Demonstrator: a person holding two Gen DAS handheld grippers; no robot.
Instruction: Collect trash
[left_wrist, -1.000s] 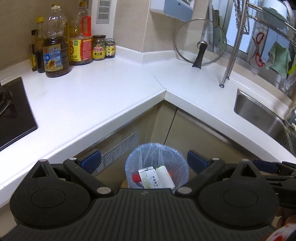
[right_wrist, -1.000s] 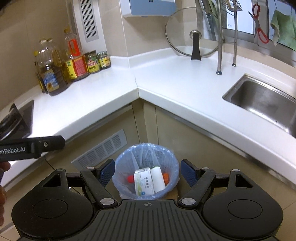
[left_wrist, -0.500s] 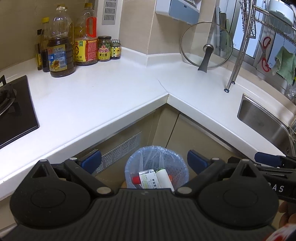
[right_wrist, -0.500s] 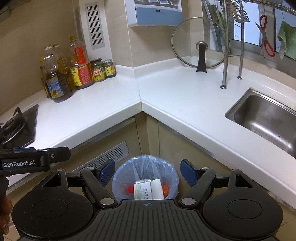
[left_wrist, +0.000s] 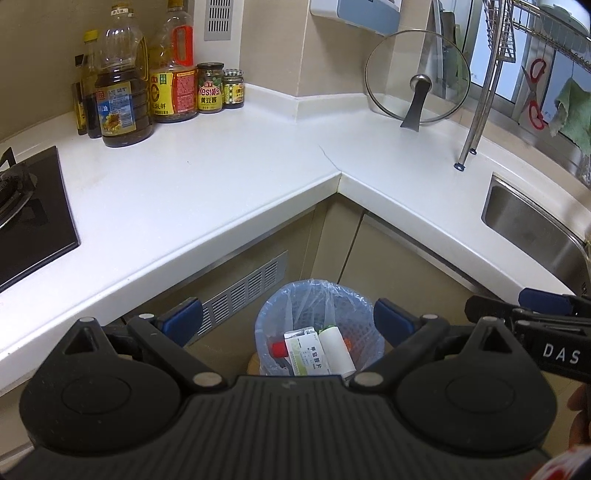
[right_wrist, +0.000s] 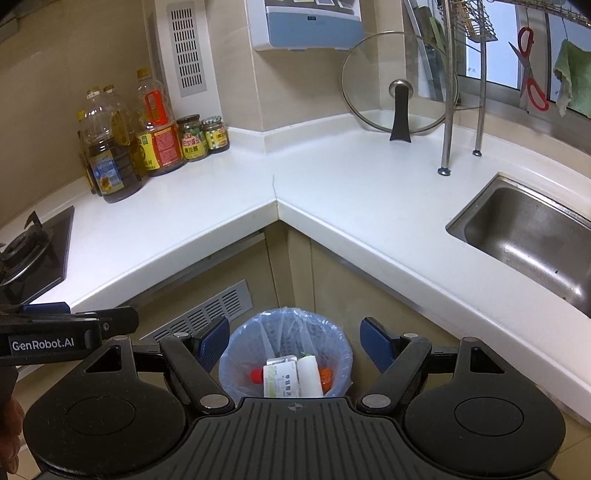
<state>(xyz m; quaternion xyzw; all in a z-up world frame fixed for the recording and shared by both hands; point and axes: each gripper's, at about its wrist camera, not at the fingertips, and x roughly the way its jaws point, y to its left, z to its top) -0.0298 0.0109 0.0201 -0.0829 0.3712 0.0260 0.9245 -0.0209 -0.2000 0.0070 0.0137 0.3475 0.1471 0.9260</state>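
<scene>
A small bin lined with a blue plastic bag (left_wrist: 291, 314) (right_wrist: 334, 341) stands on the floor in the inside corner of the white counter. Inside lie a white-and-green carton (left_wrist: 304, 350) (right_wrist: 279, 380), a white tube (left_wrist: 336, 349) (right_wrist: 308, 374) and a red-capped item (left_wrist: 277, 348) (right_wrist: 256, 375). My left gripper (left_wrist: 288, 321) hangs above the bin, open, nothing between its blue pads. My right gripper (right_wrist: 293, 341) is likewise open and empty over the bin. Each gripper shows at the edge of the other's view.
The L-shaped white counter (left_wrist: 207, 184) (right_wrist: 354, 192) carries oil bottles and jars (left_wrist: 125, 92) (right_wrist: 147, 136) at the back left and a glass pot lid (left_wrist: 417, 77) (right_wrist: 399, 85) leaning on the wall. A black hob (left_wrist: 33, 221) lies left, a steel sink (right_wrist: 532, 236) right, with a dish rack leg (right_wrist: 448, 110).
Both views have tilted up slightly and pulled back: the bin looks smaller and lower in frame, more of the wall shows. Both grippers stay open and empty.
</scene>
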